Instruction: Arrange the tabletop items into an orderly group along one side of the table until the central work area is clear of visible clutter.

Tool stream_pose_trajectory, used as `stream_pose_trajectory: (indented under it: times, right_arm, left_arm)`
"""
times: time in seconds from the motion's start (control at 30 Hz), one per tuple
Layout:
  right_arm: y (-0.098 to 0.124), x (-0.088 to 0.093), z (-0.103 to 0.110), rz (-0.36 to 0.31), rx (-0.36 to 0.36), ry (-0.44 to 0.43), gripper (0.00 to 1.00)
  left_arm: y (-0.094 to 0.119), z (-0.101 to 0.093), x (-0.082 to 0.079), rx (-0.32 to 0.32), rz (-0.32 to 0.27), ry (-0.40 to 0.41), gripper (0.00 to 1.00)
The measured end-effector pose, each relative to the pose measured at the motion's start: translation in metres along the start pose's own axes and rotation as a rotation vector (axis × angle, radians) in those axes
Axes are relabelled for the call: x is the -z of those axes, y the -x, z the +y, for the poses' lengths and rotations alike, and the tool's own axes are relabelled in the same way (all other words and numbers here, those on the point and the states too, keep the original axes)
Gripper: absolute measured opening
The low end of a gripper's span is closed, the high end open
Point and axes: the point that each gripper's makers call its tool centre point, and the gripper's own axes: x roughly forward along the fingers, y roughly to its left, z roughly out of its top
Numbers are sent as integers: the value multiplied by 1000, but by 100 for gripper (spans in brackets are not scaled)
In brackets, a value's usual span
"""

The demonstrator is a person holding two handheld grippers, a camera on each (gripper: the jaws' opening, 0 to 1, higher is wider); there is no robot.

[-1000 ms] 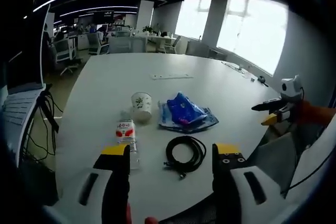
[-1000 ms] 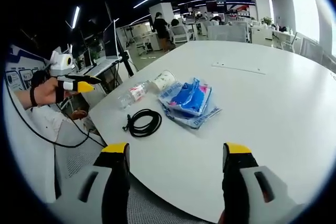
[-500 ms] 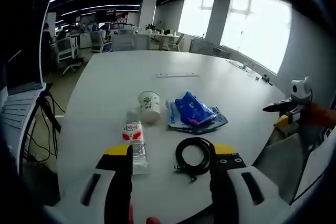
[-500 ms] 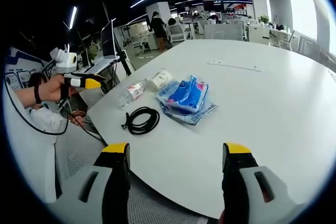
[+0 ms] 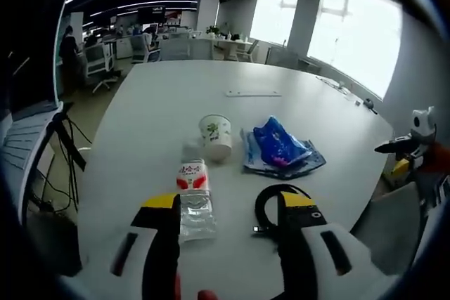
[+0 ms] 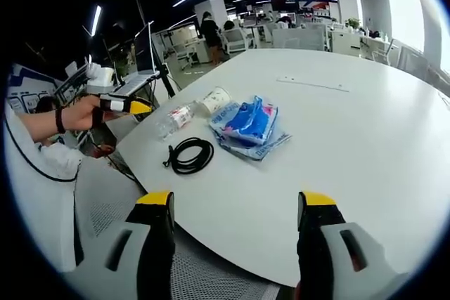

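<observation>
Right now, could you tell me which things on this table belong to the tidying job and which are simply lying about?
For the job:
- water bottle, lying down
- paper cup
- blue plastic bags
- coiled black cable

Lying about:
- flat white strip farther along the table
- office chairs and desks beyond

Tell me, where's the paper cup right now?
In the left gripper view the cup stands mid-table, just beyond the bottle and left of the blue bag.
</observation>
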Motion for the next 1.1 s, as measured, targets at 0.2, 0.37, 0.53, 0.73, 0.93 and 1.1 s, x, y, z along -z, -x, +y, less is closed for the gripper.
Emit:
stream_pose_trajectory:
  times: [0.2,0.37,0.53,0.73,0.93,1.1]
  right_arm:
    - [-2,1,3,11,-2,-2,71]
    - [-2,2,5,17,-2,-5,71]
    - [-3,3,6,22,1,-6,71]
    - [-2,4,6,25,10,-14,71]
    - [0,7,5,28,23,-27,71]
    - [2,13,3,35,30,-37,71]
  left_arm:
    - [-11,14,6,-18,24,11,55]
    - [-20,24,9,-42,55,8,55]
    - [-30,28,10,-48,77,14,54]
    - [-43,29,10,-46,112,5,53]
    - [-55,31,10,-52,153,2,52]
    - [-64,34,9,-60,180,15,53]
